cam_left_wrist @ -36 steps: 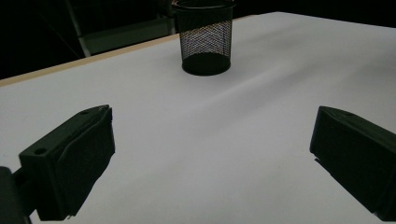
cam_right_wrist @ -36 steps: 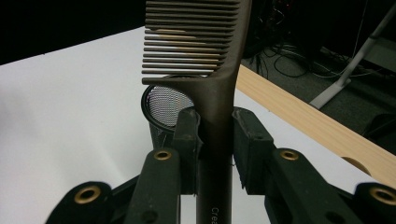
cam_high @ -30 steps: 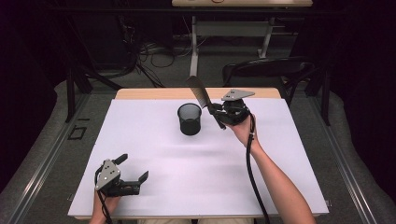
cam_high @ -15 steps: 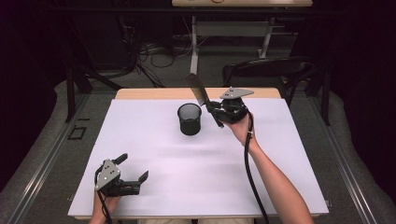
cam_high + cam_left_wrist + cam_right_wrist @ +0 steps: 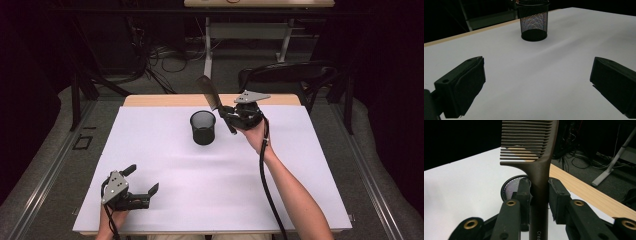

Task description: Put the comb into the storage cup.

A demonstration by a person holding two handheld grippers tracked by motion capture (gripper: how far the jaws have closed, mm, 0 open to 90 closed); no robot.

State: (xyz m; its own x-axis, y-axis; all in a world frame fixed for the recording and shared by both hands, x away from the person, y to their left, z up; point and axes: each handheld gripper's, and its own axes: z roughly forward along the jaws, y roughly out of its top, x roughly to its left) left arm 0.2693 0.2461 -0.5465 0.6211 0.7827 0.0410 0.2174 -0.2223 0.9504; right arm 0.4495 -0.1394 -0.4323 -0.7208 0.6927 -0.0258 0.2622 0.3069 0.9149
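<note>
right gripper [image 5: 233,120] clamped on brown comb [image 5: 214,100] by the handle, jaws pressed against both sides in the right gripper view, teeth end [image 5: 526,140] up and tilted off to the far left. held in the air just right of and above black mesh cup [image 5: 203,127], not yet over the mouth. left gripper [image 5: 142,186] near the front left corner of the white table [image 5: 310,165], jaws wide apart, nothing between them (idle, well away from the cup).

likely step: dropping comb into cup. to do it well: shift left until handle end sits over the cup opening [image 5: 512,186], bring comb closer to upright, lower handle inside the rim before letting go; light cup, so no knocking the wall. left gripper free to steady it if needed.

versus earlier frames: almost no change. comb in same grip, same tilt, right hand barely shifted beside cup. left gripper unmoved, cup same spot.
</note>
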